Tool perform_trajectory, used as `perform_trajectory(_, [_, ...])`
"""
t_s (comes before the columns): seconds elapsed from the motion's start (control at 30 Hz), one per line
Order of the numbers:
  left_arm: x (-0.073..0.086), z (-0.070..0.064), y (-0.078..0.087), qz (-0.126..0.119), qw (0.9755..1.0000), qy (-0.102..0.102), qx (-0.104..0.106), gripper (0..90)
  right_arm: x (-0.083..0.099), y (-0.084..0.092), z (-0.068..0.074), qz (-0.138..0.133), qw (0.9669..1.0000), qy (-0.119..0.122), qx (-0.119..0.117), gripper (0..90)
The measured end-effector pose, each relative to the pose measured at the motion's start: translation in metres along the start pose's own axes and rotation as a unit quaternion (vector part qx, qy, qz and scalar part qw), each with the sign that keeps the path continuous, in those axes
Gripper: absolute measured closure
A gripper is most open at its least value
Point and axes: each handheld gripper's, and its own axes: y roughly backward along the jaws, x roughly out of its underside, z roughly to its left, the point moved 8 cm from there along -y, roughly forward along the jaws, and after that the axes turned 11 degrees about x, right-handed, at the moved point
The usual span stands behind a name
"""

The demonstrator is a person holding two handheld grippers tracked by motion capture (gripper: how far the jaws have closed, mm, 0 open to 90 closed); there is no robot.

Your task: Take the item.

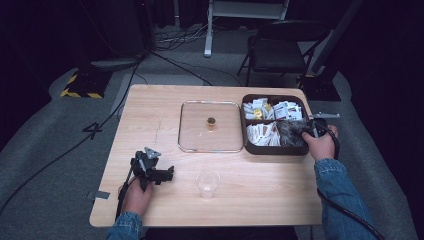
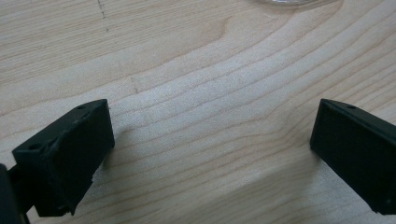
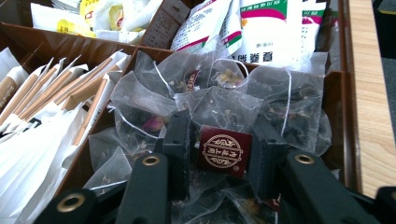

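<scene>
A dark brown divided tray (image 1: 272, 150) at the table's right holds packets, paper sachets and clear mesh tea bags (image 3: 219, 102). My right gripper (image 3: 224, 135) reaches into the near right compartment, shut on a tea bag with a dark red square tag (image 3: 225, 151) that sits between its jaws. In the high view the right gripper (image 1: 300, 131) lies over that same corner. My left gripper (image 1: 161, 175) rests near the table's front left, and the left gripper (image 2: 210, 140) stands open above bare wood.
A square glass lid (image 1: 195, 132) with a brass knob (image 1: 211, 122) lies in the table's middle, against the tray's left side. A clear plastic cup (image 1: 207, 183) stands near the front edge. A folding chair (image 1: 280, 50) stands behind the table.
</scene>
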Motion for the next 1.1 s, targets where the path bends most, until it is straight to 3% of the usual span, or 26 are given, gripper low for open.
perform_trajectory(0.5, [0.0, 0.0, 0.0, 0.0, 1.0, 0.0, 0.0, 0.0, -0.016, 0.024, 0.002, -0.05, 0.9985, -0.014, -0.017, 66.4])
perform_trajectory(0.8, [0.0, 0.0, 0.0, 0.0, 1.0, 0.0, 0.0, 0.0, -0.029, 0.05, 0.005, -0.103, 0.9938, -0.022, -0.036, 66.3])
perform_trajectory(1.1, [0.0, 0.0, 0.0, 0.0, 1.0, 0.001, 0.001, 0.0, -0.038, 0.08, 0.02, -0.145, 0.9868, -0.012, -0.071, 66.3])
